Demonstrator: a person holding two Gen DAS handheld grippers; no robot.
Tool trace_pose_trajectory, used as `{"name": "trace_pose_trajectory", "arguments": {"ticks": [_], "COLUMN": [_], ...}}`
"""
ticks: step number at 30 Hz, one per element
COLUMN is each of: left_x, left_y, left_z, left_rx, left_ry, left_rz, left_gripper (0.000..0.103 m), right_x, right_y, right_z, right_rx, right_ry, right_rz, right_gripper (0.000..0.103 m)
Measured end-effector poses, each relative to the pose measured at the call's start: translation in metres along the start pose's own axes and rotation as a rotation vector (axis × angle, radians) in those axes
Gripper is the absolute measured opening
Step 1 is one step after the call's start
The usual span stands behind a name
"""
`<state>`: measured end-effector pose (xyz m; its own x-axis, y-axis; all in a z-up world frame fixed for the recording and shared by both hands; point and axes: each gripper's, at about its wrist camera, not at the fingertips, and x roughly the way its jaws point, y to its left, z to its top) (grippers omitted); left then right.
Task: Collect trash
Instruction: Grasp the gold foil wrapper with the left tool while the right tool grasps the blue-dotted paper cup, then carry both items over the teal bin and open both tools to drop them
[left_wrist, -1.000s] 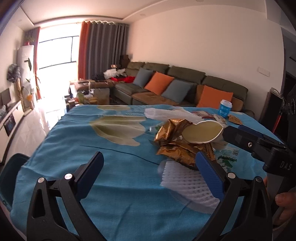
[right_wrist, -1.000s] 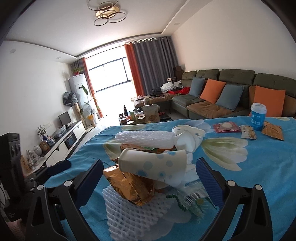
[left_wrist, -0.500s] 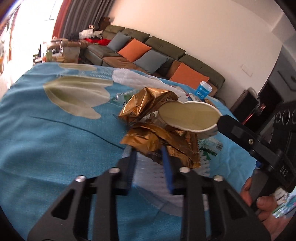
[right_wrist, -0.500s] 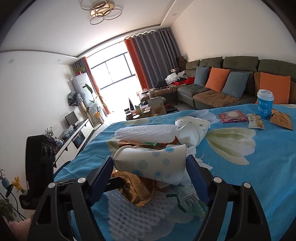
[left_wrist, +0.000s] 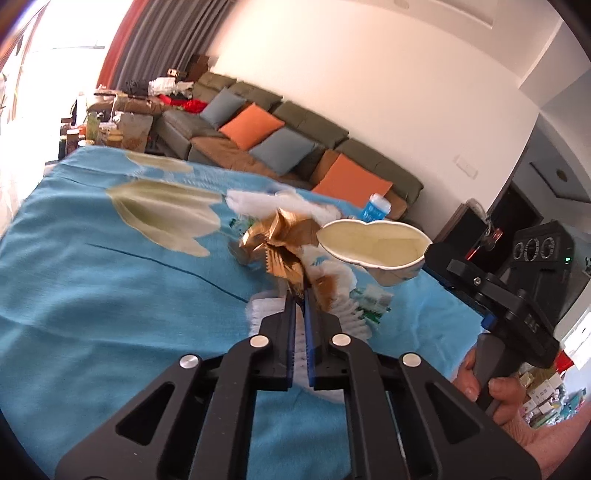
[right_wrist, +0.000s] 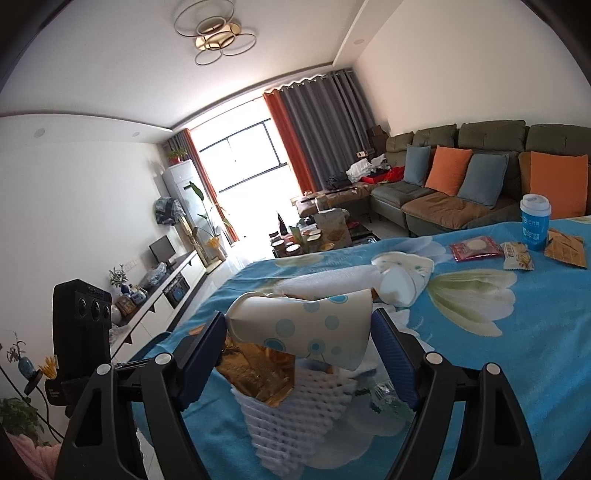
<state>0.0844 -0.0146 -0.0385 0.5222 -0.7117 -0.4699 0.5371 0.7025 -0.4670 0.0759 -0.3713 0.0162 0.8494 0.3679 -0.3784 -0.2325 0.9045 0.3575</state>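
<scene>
Over blue floral tablecloth (left_wrist: 92, 280), left gripper (left_wrist: 300, 295) now pressed together, pinching gold foil wrapper (left_wrist: 286, 240); a second ago spread wide above cloth. Right gripper (right_wrist: 299, 332) narrowed from full spread, now clamping squashed paper cup (right_wrist: 306, 326) above same pile. White foam net (right_wrist: 295, 406) beneath wrapper, not gripped. Both pieces seemingly secured; lift to bin likely next.

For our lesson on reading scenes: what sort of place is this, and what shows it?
Most likely a home living room: a long sofa with cushions, curtains beside a big window, and a television on a low cabinet.
</scene>
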Motion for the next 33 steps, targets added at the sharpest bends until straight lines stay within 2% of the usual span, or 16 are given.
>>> {"name": "trace_pose_trajectory", "arguments": {"ticks": [6,13,25,29,33], "left_x": [-0.06,-0.118,-0.239,-0.267,-0.281], "left_y": [0.012,0.034,0.103,0.136,0.173], "left_z": [-0.002,-0.006,-0.011,-0.015,-0.017], "left_rx": [-0.039,-0.066,-0.178,-0.228,-0.286], "left_ry": [-0.066,-0.128,-0.275,-0.28,-0.26], "left_rz": [0.016,0.113,0.401,0.52,0.598], "left_gripper": [0.004,0.003,0.003,0.003,0.003], "right_x": [0.004,0.03,0.126,0.159,0.19], "right_y": [0.025,0.065,0.158,0.191,0.231], "right_z": [0.003,-0.004,-0.011,-0.014,-0.02], "right_rx": [-0.032,-0.092,-0.17,-0.206,-0.244], "right_ry": [0.003,0.059,0.226,0.272,0.321], "right_rz": [0.075,0.195,0.453,0.51,0.555], "right_gripper": [0.077,0.077,0.077,0.077,0.077]}}
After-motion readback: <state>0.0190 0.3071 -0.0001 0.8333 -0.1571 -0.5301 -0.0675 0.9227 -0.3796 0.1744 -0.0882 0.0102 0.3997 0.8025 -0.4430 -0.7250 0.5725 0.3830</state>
